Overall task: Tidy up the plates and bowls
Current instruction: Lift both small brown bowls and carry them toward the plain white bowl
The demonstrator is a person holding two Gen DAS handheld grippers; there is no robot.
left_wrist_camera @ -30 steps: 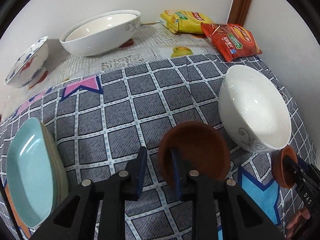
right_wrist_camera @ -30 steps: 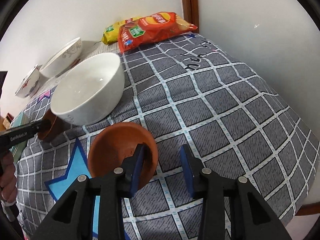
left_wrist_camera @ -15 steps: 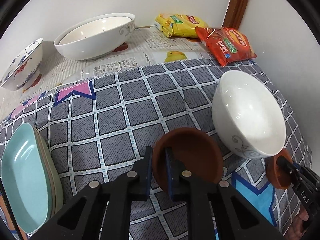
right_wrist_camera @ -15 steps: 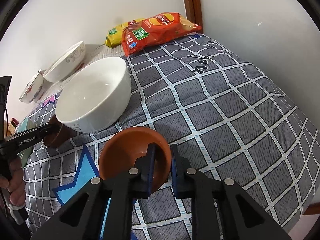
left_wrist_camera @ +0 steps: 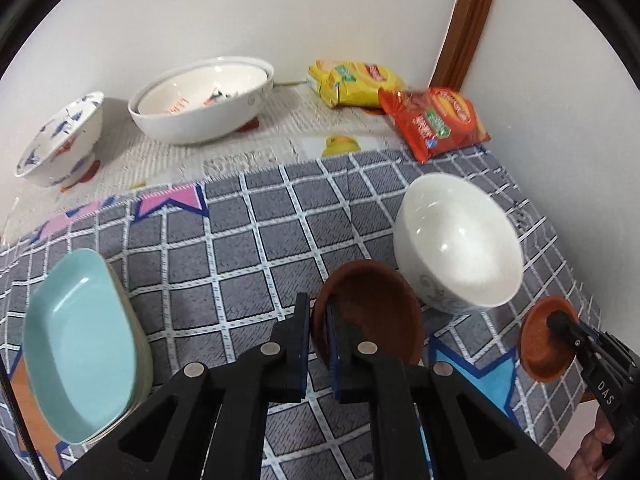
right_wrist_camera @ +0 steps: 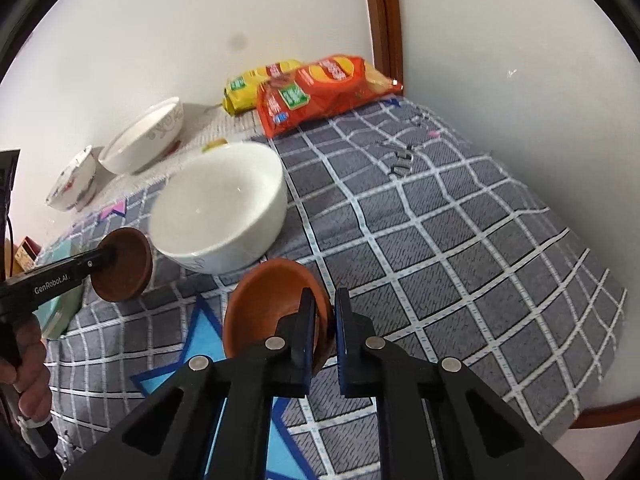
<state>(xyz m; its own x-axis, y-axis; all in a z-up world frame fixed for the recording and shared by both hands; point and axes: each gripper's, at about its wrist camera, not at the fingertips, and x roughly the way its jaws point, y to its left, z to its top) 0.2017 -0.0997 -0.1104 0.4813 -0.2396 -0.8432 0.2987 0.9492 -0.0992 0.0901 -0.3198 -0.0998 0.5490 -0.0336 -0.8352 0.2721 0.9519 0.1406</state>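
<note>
- My left gripper (left_wrist_camera: 318,330) pinches the near rim of one brown dish (left_wrist_camera: 372,316), and my right gripper (right_wrist_camera: 325,330) pinches another brown dish (right_wrist_camera: 276,300); I judge them a pair meant for stacking.
- Both hang tilted near the cloth-covered table's (right_wrist_camera: 460,248) front edge, beside the white bowl (right_wrist_camera: 224,208).

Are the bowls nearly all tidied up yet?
Not nearly. Maybe done already: the blue plates sit in a stack. In hand: the left gripper has its jaws shut on one small brown bowl, and the right gripper on another small brown bowl. Left: the plain white bowl, wide patterned bowl and blue-flowered bowl stand apart.
</note>
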